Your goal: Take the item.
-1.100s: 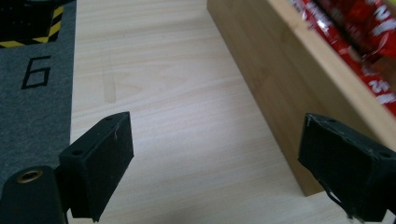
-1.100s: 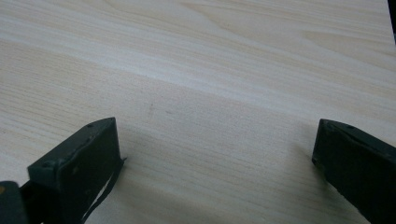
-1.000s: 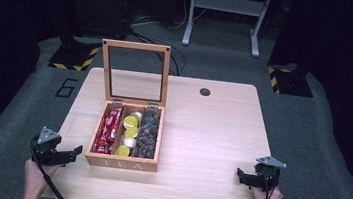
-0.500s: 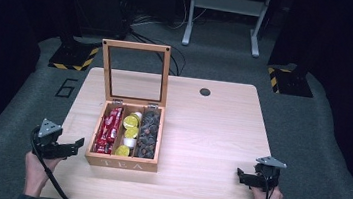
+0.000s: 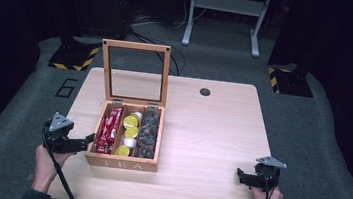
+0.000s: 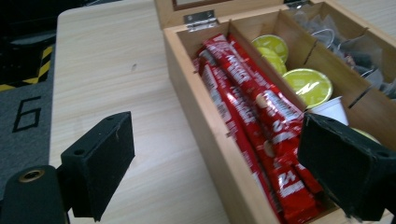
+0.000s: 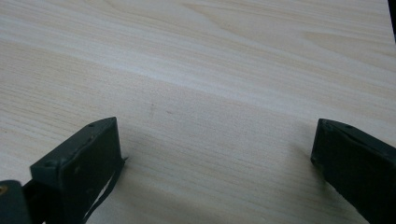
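High view: tea box (image 5: 122,163) just beside left gripper (image 5: 88,140).
Left gripper: jaws wide apart, empty, straddling box wall.
Right gripper (image 5: 239,176): jaws wide, empty, over table (image 5: 211,128).

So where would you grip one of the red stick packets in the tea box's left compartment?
Probably mid-length on the topmost of the red stick packets, coming straight down from above. They lie flat, lengthwise, walled in by the tea box, so only their narrow width fits between open jaws. The left gripper is nearest.

tea box (image 6: 219,135) cropped, sachet print perhaps blurred
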`<state>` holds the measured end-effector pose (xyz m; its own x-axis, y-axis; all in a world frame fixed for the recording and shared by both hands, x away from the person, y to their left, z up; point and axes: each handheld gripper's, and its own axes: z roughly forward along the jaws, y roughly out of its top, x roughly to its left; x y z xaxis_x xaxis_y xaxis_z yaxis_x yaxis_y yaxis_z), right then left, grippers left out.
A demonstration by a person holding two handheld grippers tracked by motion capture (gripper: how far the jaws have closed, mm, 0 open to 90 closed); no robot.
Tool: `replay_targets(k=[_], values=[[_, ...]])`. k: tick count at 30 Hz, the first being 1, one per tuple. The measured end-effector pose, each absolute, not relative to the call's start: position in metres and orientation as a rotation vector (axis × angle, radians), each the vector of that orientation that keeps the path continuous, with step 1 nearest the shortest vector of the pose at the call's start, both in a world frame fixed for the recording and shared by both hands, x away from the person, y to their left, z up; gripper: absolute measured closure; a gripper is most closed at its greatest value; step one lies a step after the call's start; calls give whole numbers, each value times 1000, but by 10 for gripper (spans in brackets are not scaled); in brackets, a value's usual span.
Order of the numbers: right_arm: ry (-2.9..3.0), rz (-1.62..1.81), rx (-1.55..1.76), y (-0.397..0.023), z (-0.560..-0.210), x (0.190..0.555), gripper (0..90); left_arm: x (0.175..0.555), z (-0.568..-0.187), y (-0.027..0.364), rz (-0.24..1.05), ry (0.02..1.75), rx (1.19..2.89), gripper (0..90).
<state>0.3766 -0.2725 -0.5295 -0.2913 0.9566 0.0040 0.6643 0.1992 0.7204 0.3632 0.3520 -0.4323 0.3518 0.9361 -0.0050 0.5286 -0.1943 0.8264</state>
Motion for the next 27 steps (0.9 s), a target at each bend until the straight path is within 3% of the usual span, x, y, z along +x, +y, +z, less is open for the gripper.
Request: replay_targets(k=[17,27], values=[[2037,874,1492,-273,-529,376,18,394,-434,312,617,1254,1942,205],[2038,876,1497,-272,-529,376,19,407,-441,306,577,1269,1973,413]])
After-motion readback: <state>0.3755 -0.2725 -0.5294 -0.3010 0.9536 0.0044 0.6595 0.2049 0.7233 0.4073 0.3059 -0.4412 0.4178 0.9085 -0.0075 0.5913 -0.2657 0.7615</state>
